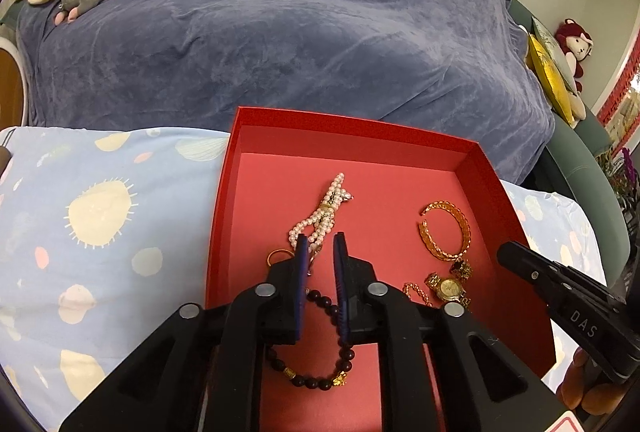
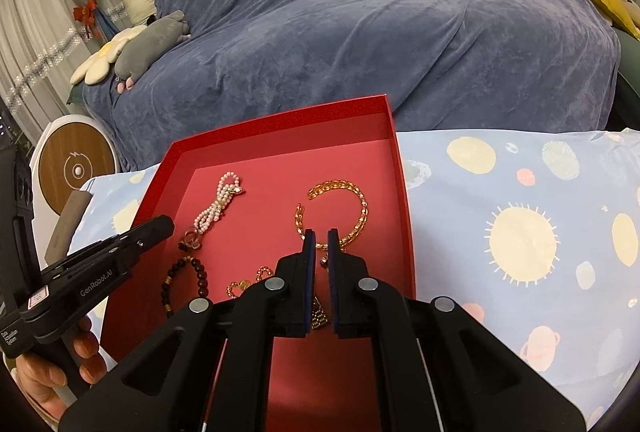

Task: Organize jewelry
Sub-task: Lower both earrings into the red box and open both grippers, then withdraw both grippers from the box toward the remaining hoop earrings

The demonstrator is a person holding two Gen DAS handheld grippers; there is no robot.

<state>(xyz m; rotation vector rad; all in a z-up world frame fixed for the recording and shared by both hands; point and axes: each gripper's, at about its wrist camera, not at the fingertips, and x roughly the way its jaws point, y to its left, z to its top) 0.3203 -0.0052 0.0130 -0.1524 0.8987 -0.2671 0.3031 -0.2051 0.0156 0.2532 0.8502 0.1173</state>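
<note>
Done: pearl strand [image 1: 326, 210], gold chain bracelet [image 1: 446, 228], watch [image 1: 448, 286] and dark bead bracelet [image 1: 316, 352] lie in my red box [image 1: 224, 192], frame centre.
Left gripper [image 1: 320, 246]: spread, empty.
Right gripper [image 2: 320, 238]: narrowly parted, empty.
Left: probably tidying; nothing visible outside.

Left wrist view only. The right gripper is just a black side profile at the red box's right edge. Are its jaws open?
Observer: Yes. On the right wrist view, the right gripper has its jaws a narrow gap apart, and I see nothing clamped.
Operator: What's under it?
Observer: The gold watch band shows through the gap. The tips overlap the gold chain bracelet.
Operator: Where's the left hand?
Observer: The left hand holds the left gripper's handle, outside the red box's left wall.
</note>
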